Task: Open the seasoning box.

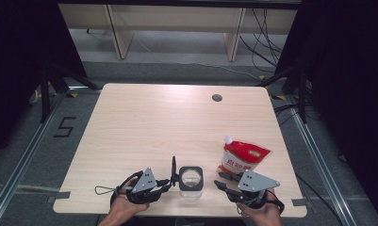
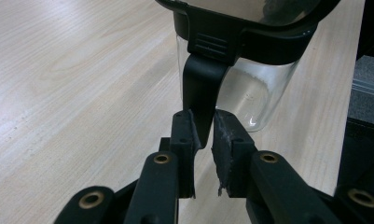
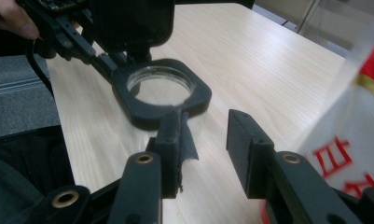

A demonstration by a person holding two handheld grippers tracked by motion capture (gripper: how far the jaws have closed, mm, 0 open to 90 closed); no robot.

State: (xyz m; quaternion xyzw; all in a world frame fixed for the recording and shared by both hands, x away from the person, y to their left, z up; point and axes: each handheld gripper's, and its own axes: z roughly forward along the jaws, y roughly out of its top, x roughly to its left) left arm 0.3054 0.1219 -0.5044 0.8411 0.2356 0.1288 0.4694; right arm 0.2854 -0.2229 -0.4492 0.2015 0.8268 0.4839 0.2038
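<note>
High view puts both hands at the near table edge: the left gripper (image 1: 170, 181) has its jaws pinched on the black tab (image 2: 199, 88) that hangs from the jar (image 1: 191, 181), a clear glass container with a black square collar standing near the front edge, between the two grippers. Left gripper view shows the pads squeezing only the tab's lower tip, so the hold looks shallow; sliding further up before any pull would likely keep it from slipping. To its right, the right gripper (image 1: 223, 181) sits with jaws spread wide and empty, just beside the jar. Just behind that gripper lies the red-and-white pouch (image 1: 243, 158), spout up. A sensible approach is to steady the jar with the left while the right turns toward the pouch, closing squarely on it
</note>
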